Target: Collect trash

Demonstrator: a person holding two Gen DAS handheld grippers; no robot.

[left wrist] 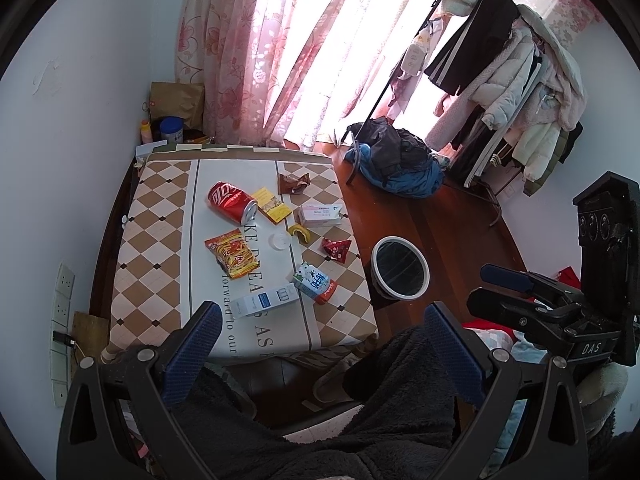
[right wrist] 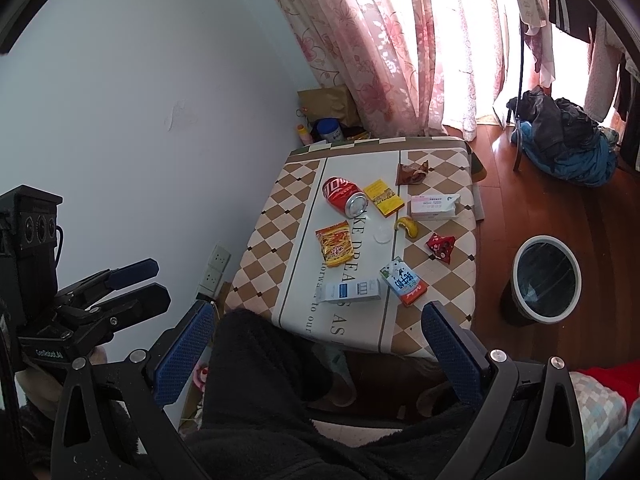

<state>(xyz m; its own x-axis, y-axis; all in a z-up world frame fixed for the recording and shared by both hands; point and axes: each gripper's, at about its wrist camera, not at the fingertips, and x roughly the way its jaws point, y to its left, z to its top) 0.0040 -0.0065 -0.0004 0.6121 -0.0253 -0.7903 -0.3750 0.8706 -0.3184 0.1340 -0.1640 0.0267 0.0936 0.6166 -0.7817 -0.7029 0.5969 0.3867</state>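
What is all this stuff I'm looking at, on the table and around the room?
soda can: 1, red, lying on its side, table's far part
yellow packet: 1, beside the can
brown wrapper: 1, far edge
white-pink box: 1, right side
banana peel: 1, yellow, centre
red wrapper: 1, right edge
snack bag: 1, orange-red, centre left
milk carton: 1, white-green, near side
white-blue box: 1, near edge
table: 1, checkered cloth
trash bin: 1, white rim, on floor right of table
clothes rack: 1, by window
left gripper: open
right gripper: open
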